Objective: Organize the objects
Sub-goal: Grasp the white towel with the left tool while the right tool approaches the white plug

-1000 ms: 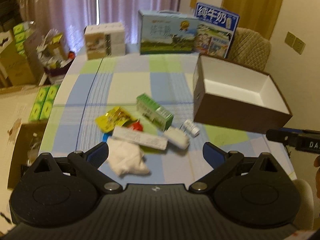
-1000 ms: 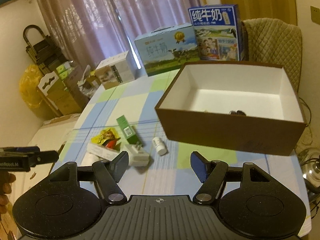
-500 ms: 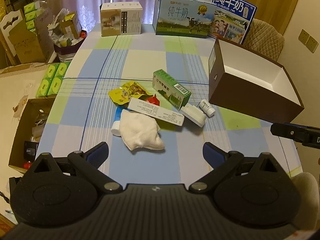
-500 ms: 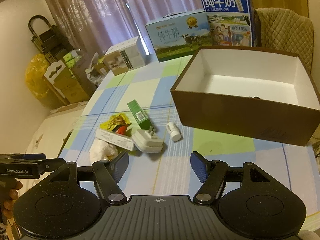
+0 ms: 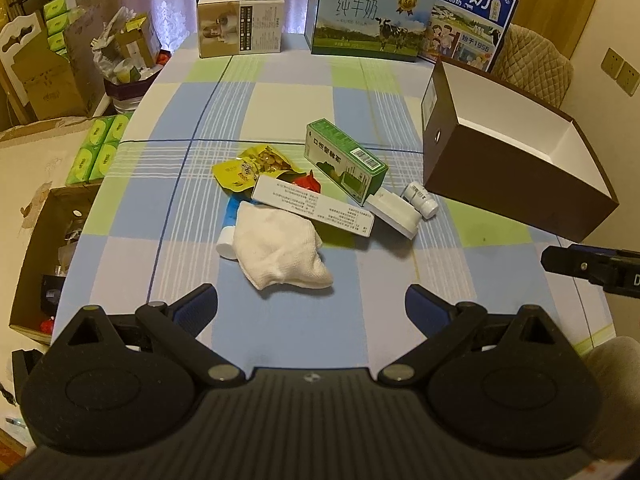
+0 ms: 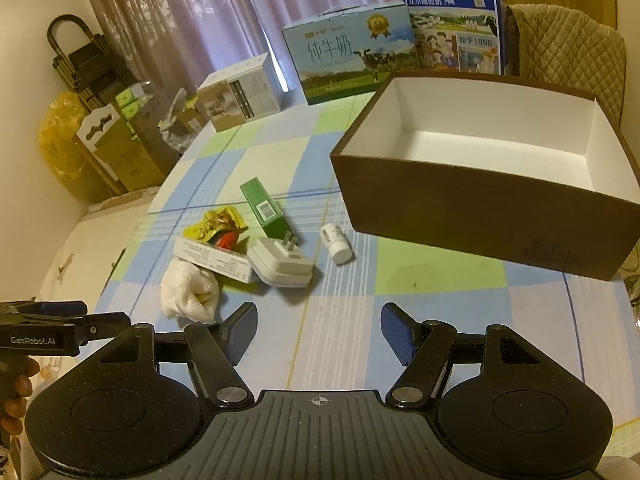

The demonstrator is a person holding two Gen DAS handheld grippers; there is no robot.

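Checked tablecloth (image 5: 280, 100) covers the table; nearest, left gripper (image 5: 311, 306) and right gripper (image 6: 318, 330) hover with jaws apart, holding nothing; beyond them lies the white cloth (image 5: 280, 250), landmark of the clutter; behind it a long white carton (image 5: 316, 204), green box (image 5: 344, 160) and snack packet (image 5: 250, 166); to its right a charger (image 6: 280, 264), pill bottle (image 6: 337, 243), then the open brown box (image 6: 480, 216).

Left wrist view: raised above the near table edge, facing down the checked table (image 5: 280, 92), clutter at frame centre, brown box (image 5: 516, 184) at right. Right wrist view: lower and nearer, angled leftward, brown box (image 6: 480, 216) at upper right. Both views share the clutter, the box and the milk cartons (image 5: 364, 20).
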